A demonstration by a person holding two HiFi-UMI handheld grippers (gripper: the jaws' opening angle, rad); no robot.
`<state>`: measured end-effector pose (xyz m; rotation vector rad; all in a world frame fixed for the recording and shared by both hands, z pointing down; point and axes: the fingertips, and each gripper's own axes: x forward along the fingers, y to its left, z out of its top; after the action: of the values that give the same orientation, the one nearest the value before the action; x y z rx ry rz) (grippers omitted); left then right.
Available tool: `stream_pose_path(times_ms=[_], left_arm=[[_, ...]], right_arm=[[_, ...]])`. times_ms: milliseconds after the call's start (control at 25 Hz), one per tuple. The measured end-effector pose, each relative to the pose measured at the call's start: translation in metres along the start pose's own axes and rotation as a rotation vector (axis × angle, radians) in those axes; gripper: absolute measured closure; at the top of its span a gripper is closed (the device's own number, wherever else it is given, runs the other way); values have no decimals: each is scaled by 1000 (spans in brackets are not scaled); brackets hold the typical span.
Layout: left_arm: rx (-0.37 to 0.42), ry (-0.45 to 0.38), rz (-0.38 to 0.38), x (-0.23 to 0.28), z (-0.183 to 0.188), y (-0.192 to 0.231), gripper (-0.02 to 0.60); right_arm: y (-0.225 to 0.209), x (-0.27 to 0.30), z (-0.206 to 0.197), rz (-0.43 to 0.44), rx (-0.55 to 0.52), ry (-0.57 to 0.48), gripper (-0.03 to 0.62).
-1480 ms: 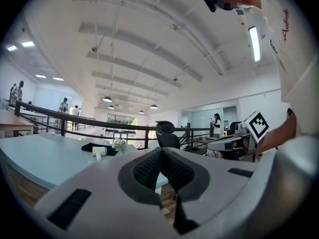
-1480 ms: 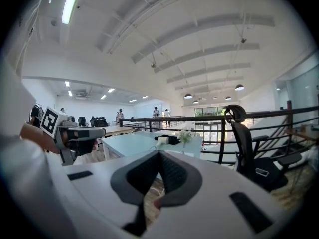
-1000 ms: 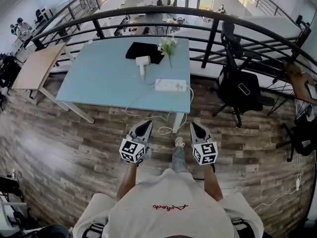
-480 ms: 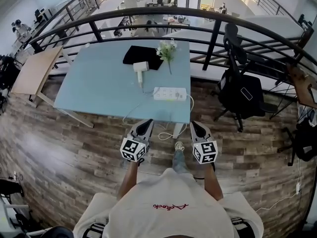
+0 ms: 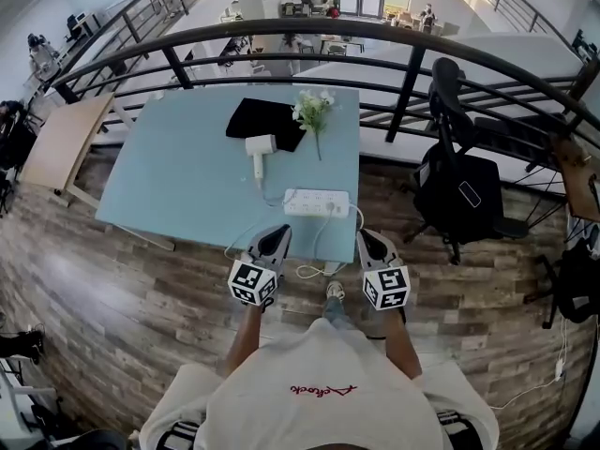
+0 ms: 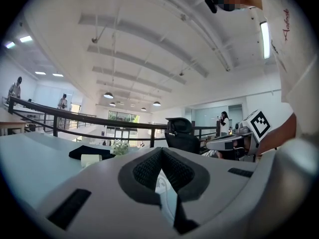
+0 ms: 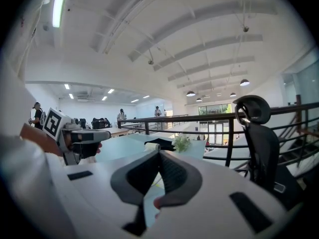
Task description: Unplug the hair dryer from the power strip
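Standing just short of the worktop (image 5: 178, 181), both tools idle: left hand-held gripper (image 5: 279, 233) and right hand-held gripper (image 5: 367, 238) have jaws closed on nothing. Hair dryer (image 5: 260, 146) lies mid-worktop, power strip (image 5: 317, 202) near the front edge. The dryer cord (image 5: 269, 191) seems to reach its left end; plug too small to make out. Suggest: open both first, pin the strip with right, pinch the plug body with left, pull straight out of the socket, never by the cord.

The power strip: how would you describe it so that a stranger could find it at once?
Find the light blue table beside the black railing. At its front edge, right of the middle, lies the power strip. It is a long, flat white bar, unlike the white hair dryer with its handle farther back.
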<state>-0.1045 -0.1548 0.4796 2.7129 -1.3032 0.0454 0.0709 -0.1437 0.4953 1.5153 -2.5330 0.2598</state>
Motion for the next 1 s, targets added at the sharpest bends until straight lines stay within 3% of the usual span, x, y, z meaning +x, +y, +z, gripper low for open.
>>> stream_pose_path(times_ms=[560,1000], left_arm=[[-8,12,59,88,12,47,572],[-19,52,127,113,-2,72,572]], right_arm=[[-64,85,30,68,-6,-4,577],[-87,126,34,133,-12,5,577]])
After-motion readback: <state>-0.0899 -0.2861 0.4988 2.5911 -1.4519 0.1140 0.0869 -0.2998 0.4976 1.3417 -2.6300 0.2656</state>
